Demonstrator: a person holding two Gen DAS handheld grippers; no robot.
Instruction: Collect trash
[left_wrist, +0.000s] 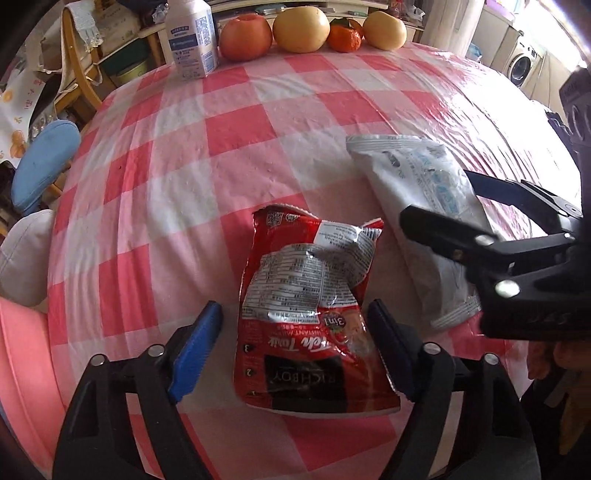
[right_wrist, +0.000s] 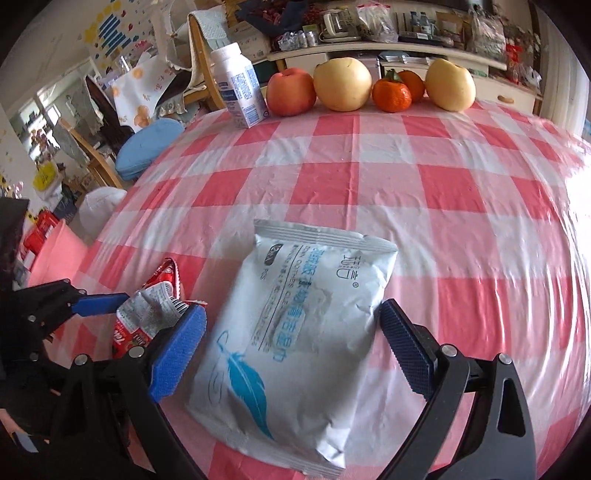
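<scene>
Red instant-drink packet (left_wrist: 310, 314), crumpled, top torn open, lies flat on the checked tablecloth (left_wrist: 229, 147); left gripper (left_wrist: 295, 350) straddles its near end, jaws spread wide, a blue pad on either side, neither pad visibly pressing the foil. Just to the packet's right, white wipes pouch (right_wrist: 295, 343) with a blue feather print, also flat on the cloth; right gripper (right_wrist: 291, 350) brackets it, jaws apart, pads beside the pouch's edges, whether they touch it I cannot tell.

Surface: pink, red and white check under a glossy, wrinkled clear film. At the far edge from the packet, a row: white bottle (right_wrist: 240, 86) with blue label, red apple (right_wrist: 291, 92), yellow pear (right_wrist: 342, 85), two tangerines (right_wrist: 392, 94), second pear (right_wrist: 450, 85).

Room beyond the packet's left: blue seat cushion (left_wrist: 46, 162), wooden chair (left_wrist: 79, 66) with cloth draped over it; past the fruit, a cluttered shelf (right_wrist: 388, 33).

View differences: left wrist view alone shows a washing machine (left_wrist: 522, 64) at far right, the packet's printed face, and the right gripper (left_wrist: 476, 218) from the side over the pouch; right wrist view alone shows the pouch's full front, paper stickers on the wall (right_wrist: 110, 26), and the left gripper (right_wrist: 147, 306) side-on with the packet (right_wrist: 155, 314) between its pads.
</scene>
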